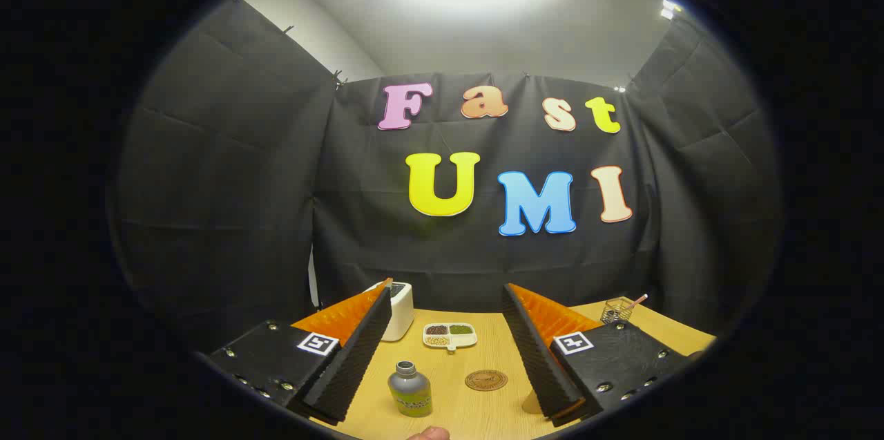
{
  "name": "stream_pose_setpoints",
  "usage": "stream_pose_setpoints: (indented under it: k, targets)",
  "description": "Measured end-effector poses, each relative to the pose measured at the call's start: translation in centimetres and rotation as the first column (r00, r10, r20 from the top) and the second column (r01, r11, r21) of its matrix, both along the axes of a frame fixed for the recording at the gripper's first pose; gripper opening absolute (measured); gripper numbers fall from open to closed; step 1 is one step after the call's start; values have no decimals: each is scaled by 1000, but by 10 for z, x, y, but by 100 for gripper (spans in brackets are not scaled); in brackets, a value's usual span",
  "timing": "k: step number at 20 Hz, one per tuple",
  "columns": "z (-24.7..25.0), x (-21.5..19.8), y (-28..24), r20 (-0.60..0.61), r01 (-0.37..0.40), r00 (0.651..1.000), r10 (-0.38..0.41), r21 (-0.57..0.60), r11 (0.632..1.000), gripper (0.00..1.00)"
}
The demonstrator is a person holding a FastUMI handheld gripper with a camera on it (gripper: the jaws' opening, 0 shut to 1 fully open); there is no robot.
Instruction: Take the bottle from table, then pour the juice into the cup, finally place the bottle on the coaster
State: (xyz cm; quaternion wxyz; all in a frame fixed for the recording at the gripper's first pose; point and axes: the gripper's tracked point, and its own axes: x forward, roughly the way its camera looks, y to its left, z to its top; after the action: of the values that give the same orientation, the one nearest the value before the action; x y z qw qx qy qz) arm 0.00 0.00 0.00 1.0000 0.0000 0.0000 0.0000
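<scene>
Your gripper [445, 340] spread wide and holding nothing, bottle [409, 389] upright on the table [483, 350] between its fingers, coaster [486, 380] just beside it.

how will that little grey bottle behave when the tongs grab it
The bottle stands upright between the open tongs, cap off, so tilting may spill juice. It looks like rigid metal, probably smooth and slippery. Short and squat, it seems unlikely to tip.

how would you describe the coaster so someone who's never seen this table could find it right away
Start at the wooden table seen between the open gripper's fingers. Just right of the small grey bottle, and nearer than the white divided snack dish, lies the coaster. It is the one flat, round, brown disc there, lying bare on the wood.
</scene>
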Motion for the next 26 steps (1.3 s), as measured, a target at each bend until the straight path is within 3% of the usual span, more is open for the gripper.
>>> stream_pose_setpoints:
  k: [18, 26]
  targets:
    - [-6, 3, 9, 14, -17, 1000, 17, -5, 1000, 98]
    - [-44, 12, 30, -10, -12, 1000, 12, -7, 1000, 98]
